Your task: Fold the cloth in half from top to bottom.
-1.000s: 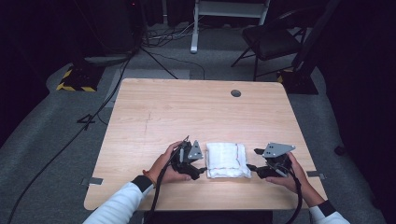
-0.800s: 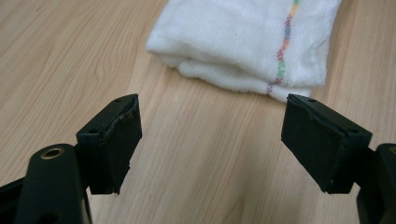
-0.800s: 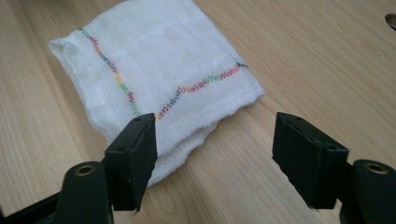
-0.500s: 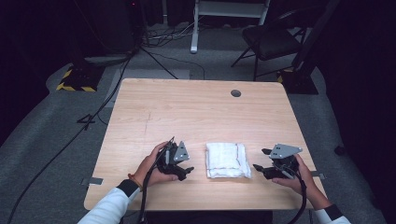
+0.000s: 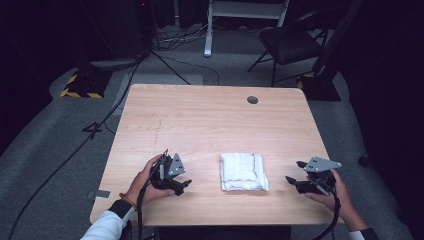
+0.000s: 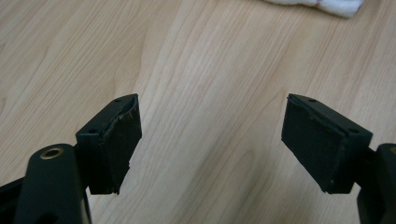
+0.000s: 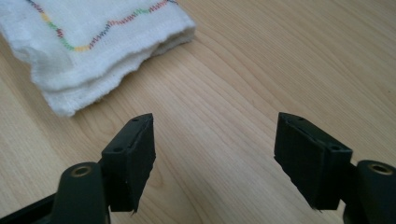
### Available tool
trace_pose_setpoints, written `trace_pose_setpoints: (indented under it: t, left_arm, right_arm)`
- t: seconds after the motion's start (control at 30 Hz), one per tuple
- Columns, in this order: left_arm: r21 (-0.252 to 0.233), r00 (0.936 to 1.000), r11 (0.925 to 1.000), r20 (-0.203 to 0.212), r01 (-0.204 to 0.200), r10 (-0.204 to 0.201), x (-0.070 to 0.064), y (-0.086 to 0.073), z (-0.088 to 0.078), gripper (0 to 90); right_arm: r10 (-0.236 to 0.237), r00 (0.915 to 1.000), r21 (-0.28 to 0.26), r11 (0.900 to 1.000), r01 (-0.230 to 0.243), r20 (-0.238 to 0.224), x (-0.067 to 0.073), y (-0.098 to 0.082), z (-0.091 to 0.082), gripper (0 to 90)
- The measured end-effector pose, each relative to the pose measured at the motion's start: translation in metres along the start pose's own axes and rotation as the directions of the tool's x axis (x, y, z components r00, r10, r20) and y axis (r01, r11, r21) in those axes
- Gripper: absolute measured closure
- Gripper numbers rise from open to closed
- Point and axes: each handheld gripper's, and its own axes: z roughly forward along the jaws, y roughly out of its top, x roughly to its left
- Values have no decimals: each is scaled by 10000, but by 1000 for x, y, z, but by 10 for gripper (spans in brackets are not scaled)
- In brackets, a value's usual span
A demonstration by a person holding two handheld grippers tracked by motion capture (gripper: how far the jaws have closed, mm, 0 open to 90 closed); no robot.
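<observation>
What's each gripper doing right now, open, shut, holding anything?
Left gripper: open, nothing between its jaws.
Right gripper: open, holding nothing, apart from the folded white cloth.

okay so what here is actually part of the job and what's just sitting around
Part of the job:
- folded white cloth on the table
- left tool, open, empty
- right tool, open, empty

Just lying about:
- chair behind the table
- cables on the floor
- yellow-and-black striped block
</observation>
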Motion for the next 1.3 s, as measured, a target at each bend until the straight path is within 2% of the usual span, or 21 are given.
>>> trace_pose_setpoints:
  t: [0.23,0.33,0.47,0.6,0.7,0.83,0.9,1.0,1.07,1.1,1.13,1.23,1.3]
  left_arm:
    - [37,9986,9994,-415,340,-339,4,-20,-5,201]
    - [-142,9972,9980,-408,623,-628,8,-28,-8,202]
    - [-82,9955,9967,-478,814,-817,12,-37,-9,202]
    - [138,9935,9951,-592,977,-967,15,-46,-8,200]
    - [120,9914,9925,-497,1218,-1210,19,-54,-9,200]
    - [4,9850,9851,-174,1718,-1718,25,-65,-12,191]
    - [21,9816,9817,-159,1906,-1905,28,-72,-14,190]
    - [62,9762,9762,-110,2168,-2167,32,-81,-15,190]
    - [-132,9658,9658,149,2590,-2588,35,-90,-16,178]
    - [-354,9557,9552,295,2939,-2929,38,-98,-18,177]
    - [-354,9557,9552,295,2939,-2929,38,-98,-18,177]
    - [-510,9552,9539,271,2956,-2946,37,-103,-20,177]
    - [-523,9536,9522,218,3010,-3002,36,-103,-21,176]
  right_arm:
    - [725,9969,93,9973,-728,296,-12,-22,-7,297]
    - [894,9952,137,9958,-900,400,-15,-28,-8,296]
    - [1263,9904,225,9915,-1278,562,-21,-42,-9,293]
    - [1802,9809,245,9829,-1824,729,-28,-56,-12,287]
    - [2230,9718,112,9744,-2245,769,-32,-64,-14,280]
    - [2504,9647,37,9678,-2515,813,-34,-71,-15,271]
    - [2678,9596,98,9629,-2696,869,-34,-76,-12,253]
    - [2805,9563,9,9595,-2816,824,-35,-78,-12,249]
    - [2874,9533,-45,9576,-2882,927,-35,-79,-12,241]
    - [2958,9503,-86,9550,-2964,973,-35,-80,-12,219]
    - [2958,9503,-86,9550,-2964,973,-35,-80,-12,219]
    - [3194,9425,-226,9476,-3188,986,-35,-82,-11,209]
    - [3212,9410,-209,9469,-3208,1063,-34,-82,-11,191]
